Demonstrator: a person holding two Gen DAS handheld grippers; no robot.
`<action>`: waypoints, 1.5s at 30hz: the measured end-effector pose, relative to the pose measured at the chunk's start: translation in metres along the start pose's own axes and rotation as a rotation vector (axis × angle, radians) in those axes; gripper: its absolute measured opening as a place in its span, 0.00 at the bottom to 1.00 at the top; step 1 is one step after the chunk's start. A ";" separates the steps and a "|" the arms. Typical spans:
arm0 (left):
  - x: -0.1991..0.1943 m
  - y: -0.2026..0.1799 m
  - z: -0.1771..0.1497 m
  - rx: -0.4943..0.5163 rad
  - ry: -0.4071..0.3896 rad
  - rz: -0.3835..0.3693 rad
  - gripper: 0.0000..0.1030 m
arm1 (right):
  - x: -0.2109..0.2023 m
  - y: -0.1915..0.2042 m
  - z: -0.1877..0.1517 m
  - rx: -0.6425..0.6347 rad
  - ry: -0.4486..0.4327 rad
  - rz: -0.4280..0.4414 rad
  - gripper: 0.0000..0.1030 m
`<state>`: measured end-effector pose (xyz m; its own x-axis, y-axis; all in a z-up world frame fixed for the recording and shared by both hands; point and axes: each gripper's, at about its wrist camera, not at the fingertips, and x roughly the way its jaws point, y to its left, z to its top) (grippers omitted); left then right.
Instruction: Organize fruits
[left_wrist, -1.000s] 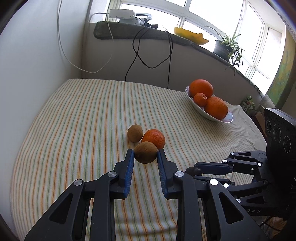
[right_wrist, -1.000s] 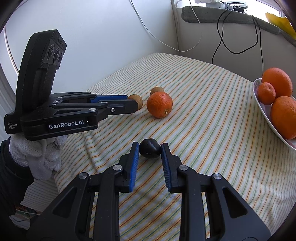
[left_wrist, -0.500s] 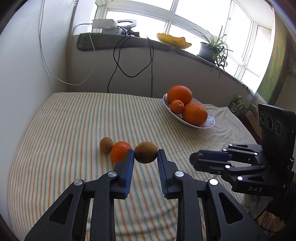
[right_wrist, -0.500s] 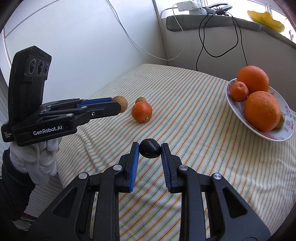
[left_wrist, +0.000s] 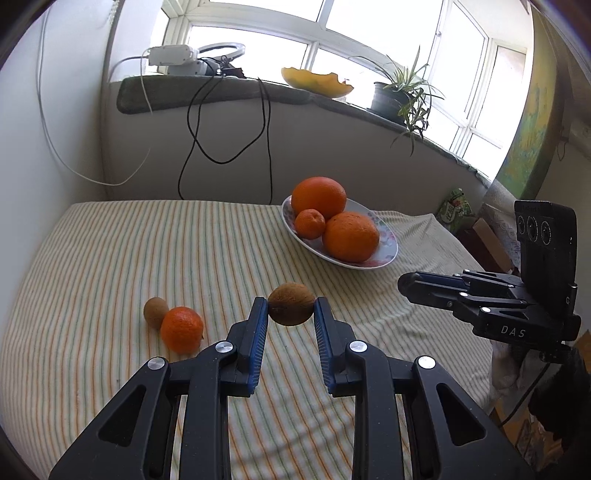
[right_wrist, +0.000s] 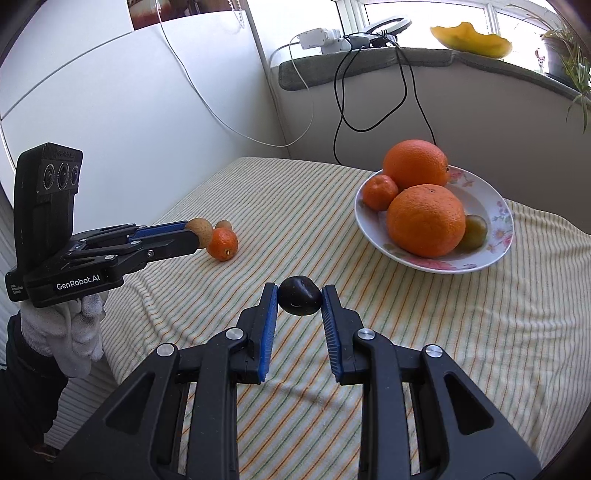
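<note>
White lettering "GenRobot.AI" stood on the side of the left gripper (right_wrist: 201, 234) body, at the left of the right wrist view. "DAS" showed on the right gripper (left_wrist: 404, 286) body, at the right of the left wrist view.

Both grippers are the same chunky black plastic build. The left gripper (left_wrist: 291, 314) and right gripper (right_wrist: 299, 295) each have blue ribbed pads (right_wrist: 269, 325) inside the fingers and shiny silver screws (left_wrist: 226, 346) at the pivots. White "GenRobot.AI" lettering on one side, "DAS" on the other, plus a boxy three-lens camera block (right_wrist: 48, 184) on top. The left hand wears a white fuzzy glove (right_wrist: 70, 332) over a dark sleeve.
</note>
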<state>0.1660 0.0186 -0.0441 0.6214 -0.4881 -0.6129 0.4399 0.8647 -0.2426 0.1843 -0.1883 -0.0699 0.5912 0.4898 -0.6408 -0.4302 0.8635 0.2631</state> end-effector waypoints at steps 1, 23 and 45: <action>0.002 -0.003 0.001 0.001 0.000 -0.005 0.23 | -0.004 -0.005 0.000 0.006 -0.006 -0.007 0.24; 0.057 -0.066 0.057 0.088 -0.018 -0.071 0.23 | -0.030 -0.093 0.024 0.091 -0.095 -0.099 0.25; 0.143 -0.084 0.111 0.115 0.005 -0.096 0.23 | 0.011 -0.154 0.042 0.146 -0.096 -0.112 0.24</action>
<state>0.2902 -0.1372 -0.0277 0.5698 -0.5672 -0.5947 0.5687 0.7945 -0.2129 0.2858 -0.3104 -0.0874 0.6949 0.3931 -0.6022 -0.2591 0.9180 0.3002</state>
